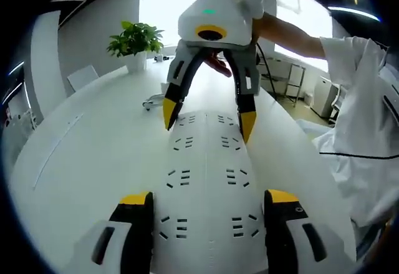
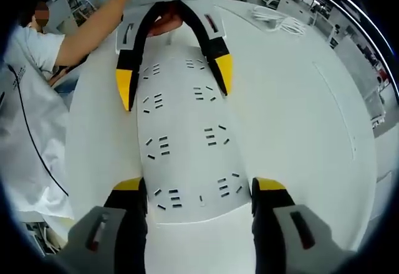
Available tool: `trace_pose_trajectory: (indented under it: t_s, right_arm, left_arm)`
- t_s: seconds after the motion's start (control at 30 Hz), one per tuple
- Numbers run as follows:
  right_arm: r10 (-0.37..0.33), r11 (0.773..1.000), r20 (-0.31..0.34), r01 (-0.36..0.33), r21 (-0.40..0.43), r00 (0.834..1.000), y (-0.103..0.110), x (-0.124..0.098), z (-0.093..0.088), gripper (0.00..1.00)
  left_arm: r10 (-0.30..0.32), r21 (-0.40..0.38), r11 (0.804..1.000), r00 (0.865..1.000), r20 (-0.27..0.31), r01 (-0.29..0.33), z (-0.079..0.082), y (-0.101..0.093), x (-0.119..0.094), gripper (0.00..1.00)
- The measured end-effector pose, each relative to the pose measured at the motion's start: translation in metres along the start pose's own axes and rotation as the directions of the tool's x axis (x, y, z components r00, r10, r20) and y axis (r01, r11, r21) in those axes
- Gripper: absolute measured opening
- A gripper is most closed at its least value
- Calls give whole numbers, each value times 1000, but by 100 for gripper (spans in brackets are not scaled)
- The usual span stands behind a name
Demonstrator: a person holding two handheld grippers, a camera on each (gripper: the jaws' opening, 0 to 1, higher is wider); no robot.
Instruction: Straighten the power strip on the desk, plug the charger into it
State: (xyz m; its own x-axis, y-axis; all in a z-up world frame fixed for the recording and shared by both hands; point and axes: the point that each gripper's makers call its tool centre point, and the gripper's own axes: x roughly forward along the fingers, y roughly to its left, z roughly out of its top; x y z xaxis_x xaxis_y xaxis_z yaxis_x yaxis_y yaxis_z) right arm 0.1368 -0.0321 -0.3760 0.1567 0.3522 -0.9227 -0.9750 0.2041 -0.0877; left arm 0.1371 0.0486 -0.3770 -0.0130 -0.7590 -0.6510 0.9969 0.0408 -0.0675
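Note:
A wide white power strip (image 1: 206,180) with two rows of sockets lies lengthwise on the white desk (image 1: 93,155). My left gripper (image 1: 209,198) is open, its yellow-tipped jaws wide apart on either side of the strip's near end, close against its edges. At the far end my right gripper (image 1: 209,118) straddles the strip in the same way. In the right gripper view the strip (image 2: 187,131) runs away from my right gripper (image 2: 199,185), which is open, to my left gripper (image 2: 174,80). A white charger with its cable (image 2: 274,18) lies beyond on the desk; it is also seen in the left gripper view (image 1: 153,103).
A potted green plant (image 1: 134,40) stands at the desk's far end, with a white chair (image 1: 81,78) beside it. A person in white (image 1: 361,131) stands along the desk's edge (image 2: 31,99). More desks and shelves (image 1: 293,81) fill the room behind.

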Motion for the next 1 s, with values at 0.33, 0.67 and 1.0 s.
trace_pose_trajectory:
  t_s: [0.33,0.67,1.0]
  right_arm:
    - [-258,932,298,156,326,919,-64,-90,-24,72]
    - [-410,736,191,200,647,892,-129,-114,-130,42]
    - [-317,740,-4,250,625,949,-137,-78,-133,45]
  left_arm:
    - [-3,0,1000,999,41,3,1,9,-3,73]
    - [-2,1,1000,999,46,2,1,11,-3,73]
    - [-4,0,1000,998,66,4,2,9,-4,73]
